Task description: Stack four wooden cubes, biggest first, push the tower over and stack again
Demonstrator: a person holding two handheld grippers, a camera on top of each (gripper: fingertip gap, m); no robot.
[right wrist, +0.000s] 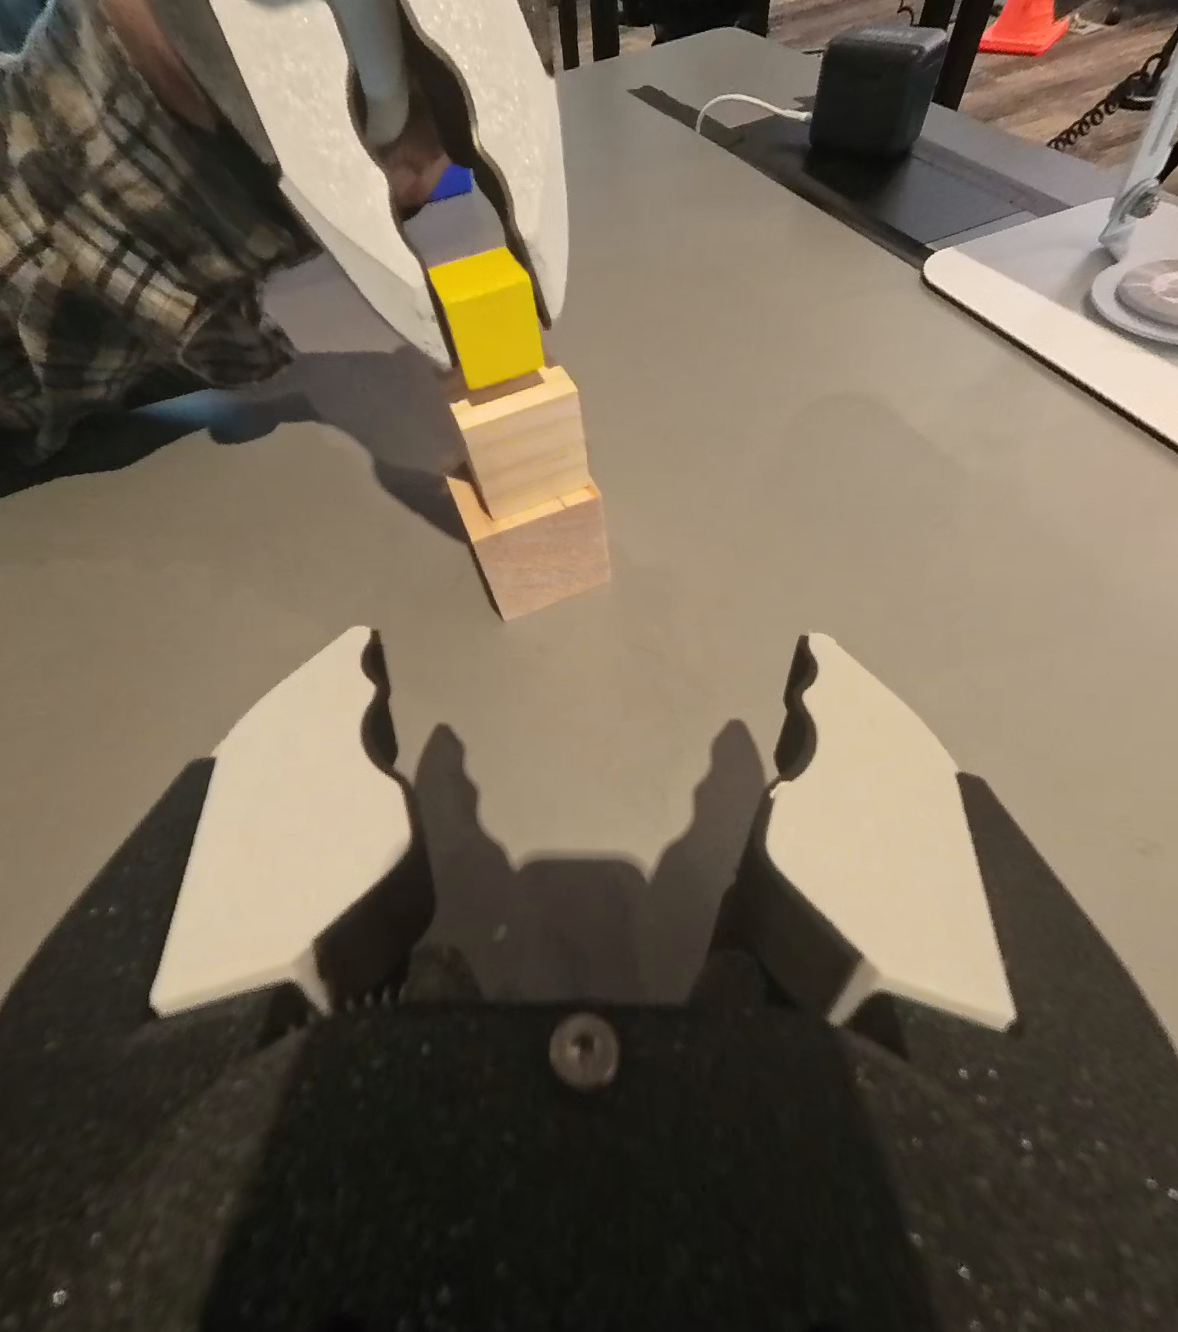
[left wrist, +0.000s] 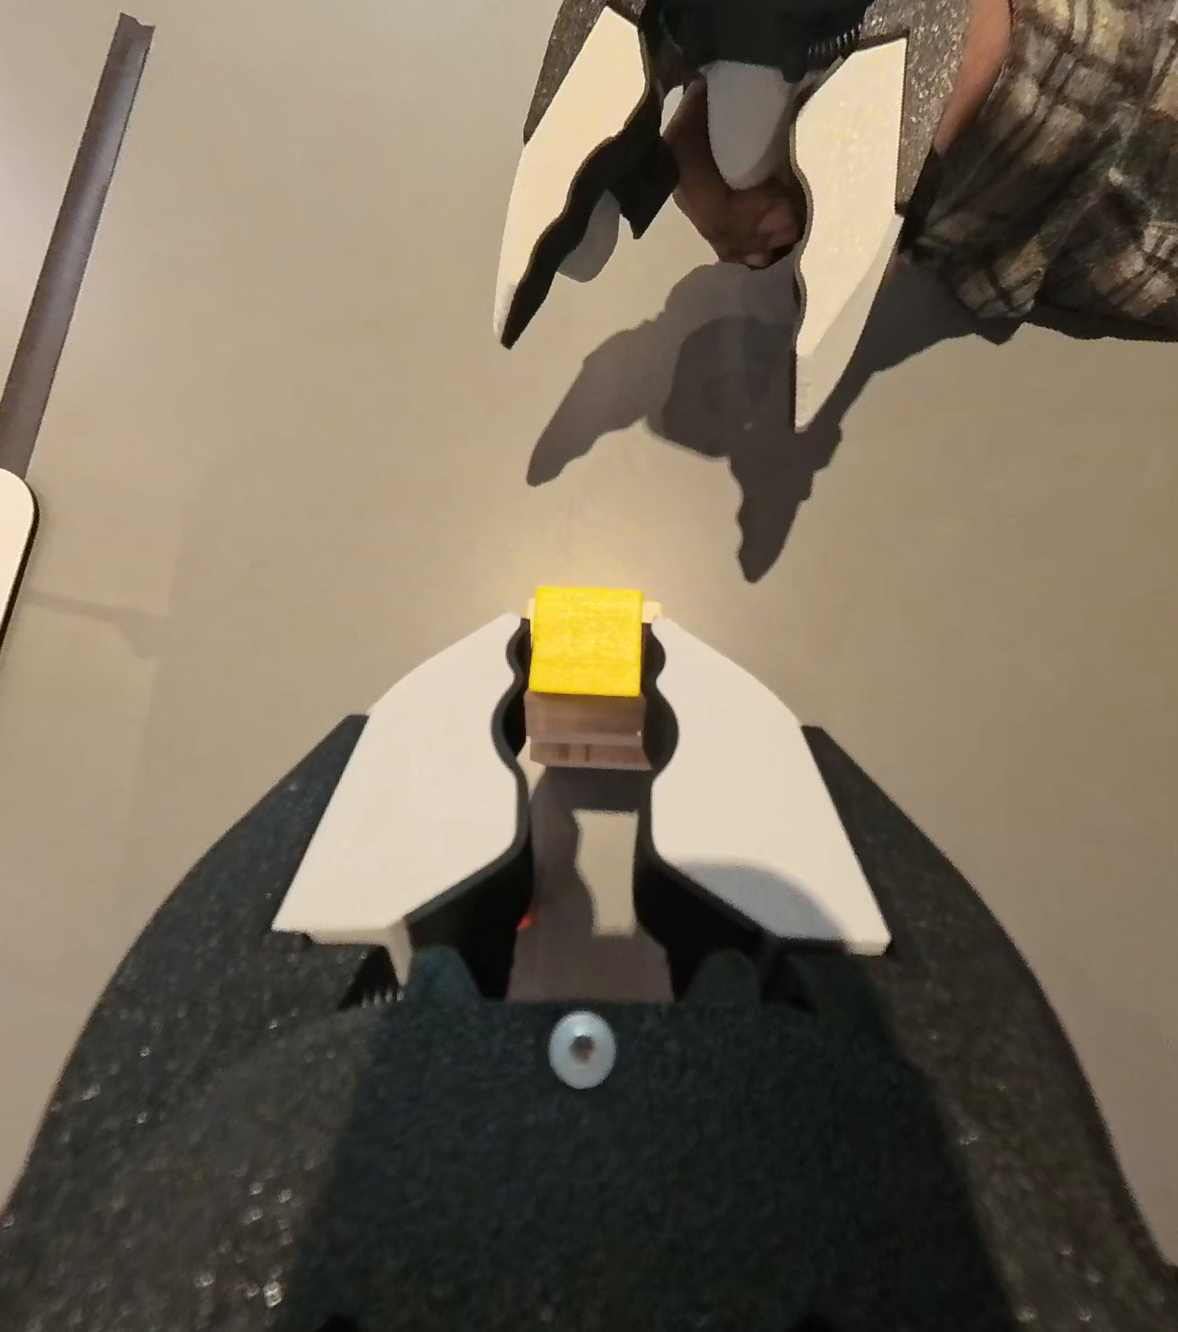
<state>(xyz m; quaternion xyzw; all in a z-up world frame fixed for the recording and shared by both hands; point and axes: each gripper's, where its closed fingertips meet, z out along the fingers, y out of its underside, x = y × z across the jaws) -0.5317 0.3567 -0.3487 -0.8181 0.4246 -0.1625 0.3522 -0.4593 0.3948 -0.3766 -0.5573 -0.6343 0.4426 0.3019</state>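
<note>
At the bottom of the right wrist view my right gripper (right wrist: 590,641) hangs spread and empty. At frame centre, my left gripper (right wrist: 492,317) is clamped on the yellow cube (right wrist: 489,324) atop two wooden cubes (right wrist: 536,504) on the grey table (right wrist: 860,576). I judge I'm placing the third; next comes a gentle release, then the blue cube (right wrist: 453,180) behind.

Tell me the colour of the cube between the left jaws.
Yellow. The yellow cube shows best in the right wrist view, atop two plain wooden cubes.
</note>
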